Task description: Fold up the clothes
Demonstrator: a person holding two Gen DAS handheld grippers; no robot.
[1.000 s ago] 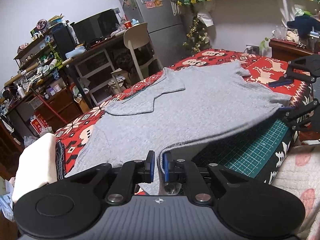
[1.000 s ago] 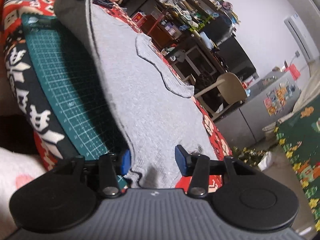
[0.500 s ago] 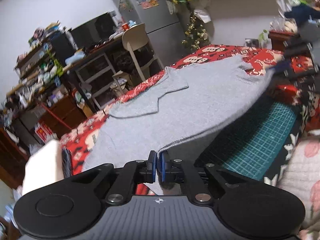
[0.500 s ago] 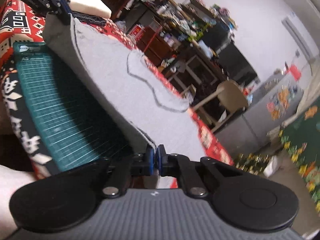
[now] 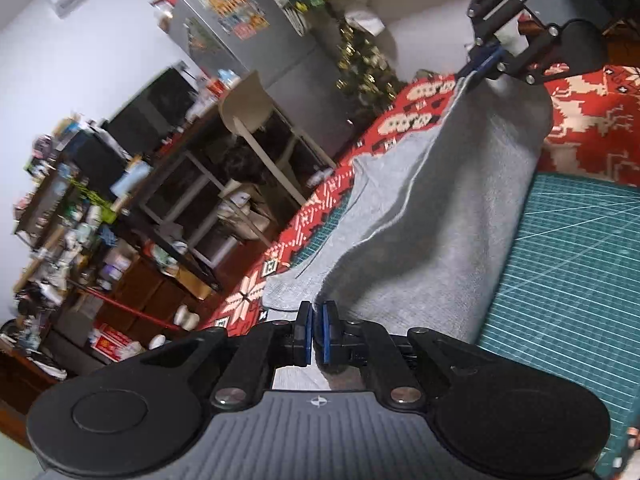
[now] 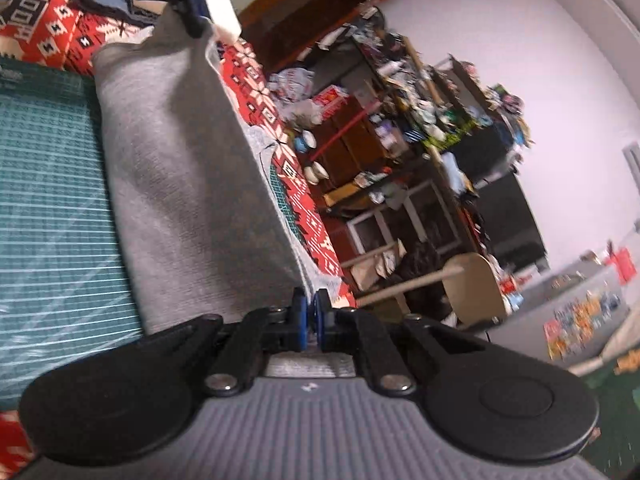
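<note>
Both clenched on the hem of the grey knit shirt (image 5: 460, 216), lifted over the green gridded cutting mat (image 5: 568, 280): left hand-held gripper (image 5: 315, 334), right hand-held gripper (image 6: 310, 322). Only in the left view: silver stickered fridge (image 5: 240, 36).

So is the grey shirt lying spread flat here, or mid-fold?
Mid-fold: the grey shirt has one edge raised off the green mat, pinched by both tongs, left and right.

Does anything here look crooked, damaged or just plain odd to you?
Nothing damaged or spilled. The grey shirt hangs as a raised sheet above the green cutting mat, its edge pinched at one end by the left tool and at the other by the right tool. That looks like folding underway, not a mishap.
</note>
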